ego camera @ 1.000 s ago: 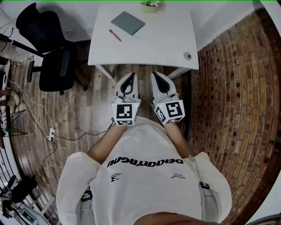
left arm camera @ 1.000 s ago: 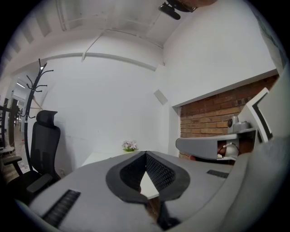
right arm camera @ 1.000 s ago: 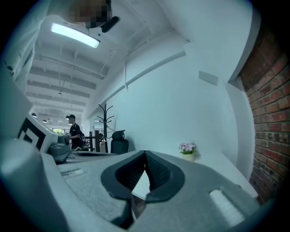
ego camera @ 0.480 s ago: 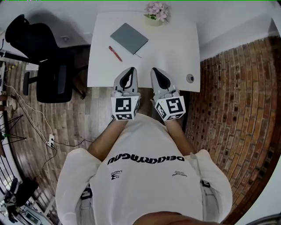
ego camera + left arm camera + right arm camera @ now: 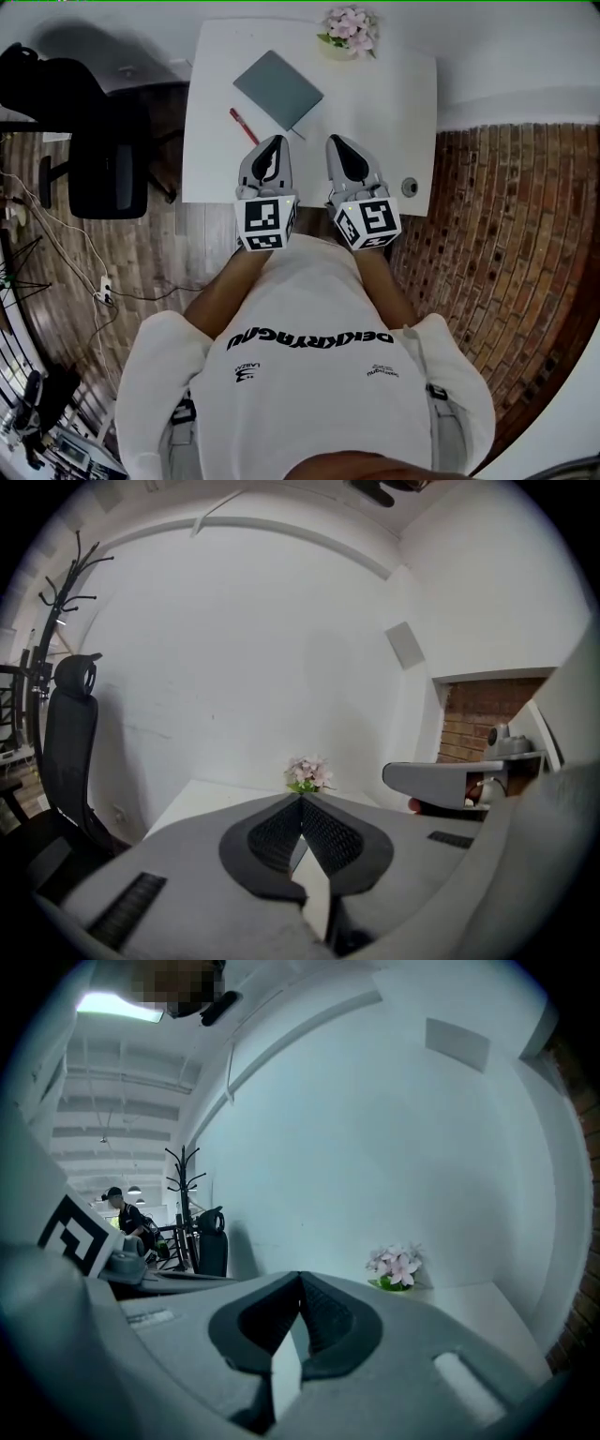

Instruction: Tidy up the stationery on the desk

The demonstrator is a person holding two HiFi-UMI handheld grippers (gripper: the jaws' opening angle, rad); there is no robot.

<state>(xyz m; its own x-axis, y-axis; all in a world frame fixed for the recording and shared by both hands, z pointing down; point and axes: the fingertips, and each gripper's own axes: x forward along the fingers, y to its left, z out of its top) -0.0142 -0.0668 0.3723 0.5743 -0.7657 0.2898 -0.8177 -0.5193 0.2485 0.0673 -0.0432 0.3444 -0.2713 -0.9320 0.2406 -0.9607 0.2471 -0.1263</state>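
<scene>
While nothing on the desk [image 5: 398, 103] has been picked up yet, the left gripper [image 5: 277, 143] and right gripper [image 5: 337, 142] hang side by side over its near edge. Each has its jaws pressed together with nothing between them, which looks like a ready pose rather than a grasp. Both point toward the far edge, where a pot of pink flowers [image 5: 349, 26] stands. A grey notebook [image 5: 278, 89] lies flat toward the far left corner, closed, thin and turned askew to the edges. A red pen [image 5: 245, 126] lies loose just beside it, nearer the left edge, slanted, and slim enough to need a careful pinch.
</scene>
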